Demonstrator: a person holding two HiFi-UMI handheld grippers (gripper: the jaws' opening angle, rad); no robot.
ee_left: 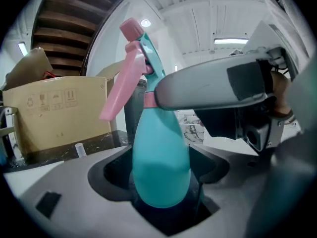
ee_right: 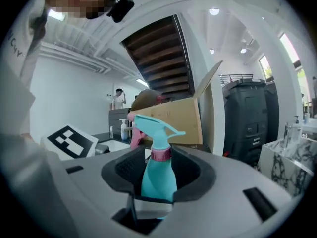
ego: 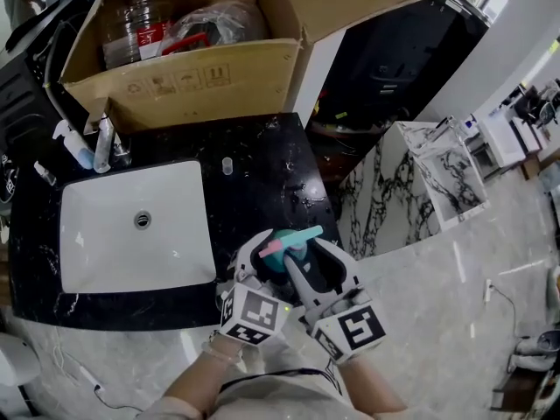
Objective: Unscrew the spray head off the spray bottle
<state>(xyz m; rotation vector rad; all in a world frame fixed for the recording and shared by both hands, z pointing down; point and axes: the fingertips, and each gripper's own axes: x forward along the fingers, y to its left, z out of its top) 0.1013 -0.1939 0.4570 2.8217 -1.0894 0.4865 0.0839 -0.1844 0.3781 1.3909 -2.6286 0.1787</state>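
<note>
In the head view, low in the middle of the frame, the left tongs [ego: 265, 265] and the right tongs [ego: 308, 265] meet around a teal spray bottle [ego: 300, 236], held in the air just in front of the near edge of a black counter [ego: 262, 173]. A white sink [ego: 105, 234] sits in the counter at the left, a cardboard box [ego: 192, 81] stands behind it at the top, and a small clear cylinder [ego: 227, 165] stands between sink and box. In the left gripper view the bottle's round body fills the centre and the left tongs are clenched on it, dark pads against both of its sides. The bottle stands upright, its spray head [ee_left: 143, 48] at the upper middle with the pink trigger [ee_left: 121, 90] hanging to the left. One grey finger [ee_left: 213, 86] of the right tongs crosses from the right at the height of the pink collar [ee_left: 148, 100]. In the right gripper view the bottle stands upright in the middle, the head still seated on it with its nozzle pointing right. The right tongs stand released around the neck, with a gap showing on each side of the collar. The left tongs' marker cube [ee_right: 72, 140] shows at the left.
</note>
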